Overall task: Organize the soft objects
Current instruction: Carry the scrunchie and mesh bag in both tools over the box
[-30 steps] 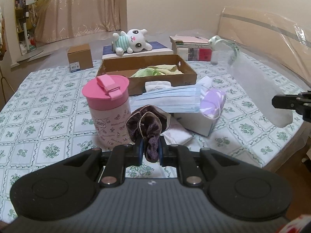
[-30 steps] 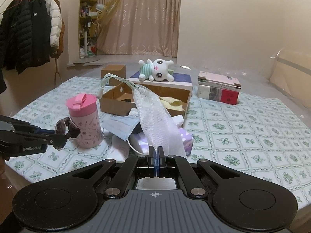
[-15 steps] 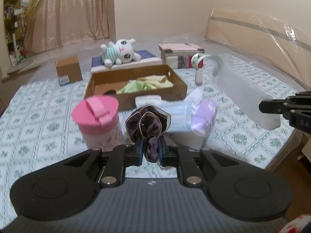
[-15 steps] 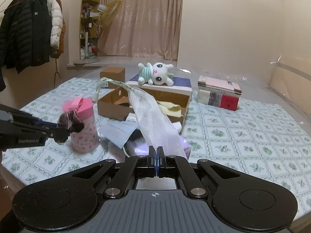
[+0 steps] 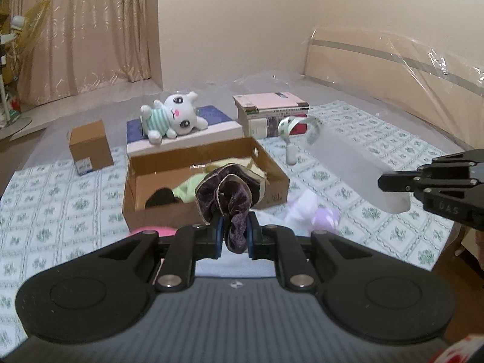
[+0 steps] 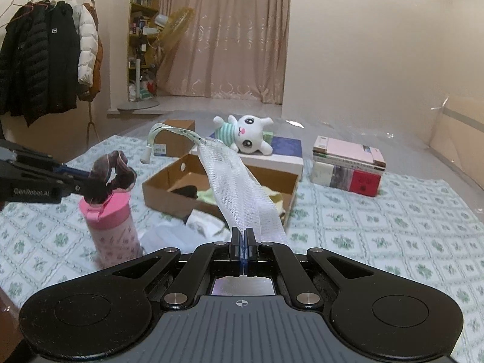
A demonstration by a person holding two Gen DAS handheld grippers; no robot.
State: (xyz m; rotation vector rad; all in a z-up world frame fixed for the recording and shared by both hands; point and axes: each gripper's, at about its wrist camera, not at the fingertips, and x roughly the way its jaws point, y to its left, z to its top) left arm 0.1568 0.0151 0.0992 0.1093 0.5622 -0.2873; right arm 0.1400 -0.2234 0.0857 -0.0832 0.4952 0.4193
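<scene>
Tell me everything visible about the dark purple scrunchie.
The scrunchie is dark purple velvet-looking fabric, gathered in ruffles with a pale edge. The left tongs are shut on its lower part, holding it in the air, its ruffles standing up. In the right wrist view it hangs above the pink bottle.

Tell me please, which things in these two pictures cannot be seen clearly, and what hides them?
- Pink cup, left wrist view: only a blurred sliver shows; the left gripper covers the rest.
- Box contents, right wrist view: the mesh covers the middle; a dark item is unidentifiable.
- Pile before the box, left wrist view: blurred, items not separable.
- Book titles, both views: too small.
- Mesh end in the right gripper, left wrist view: blurred.
</scene>
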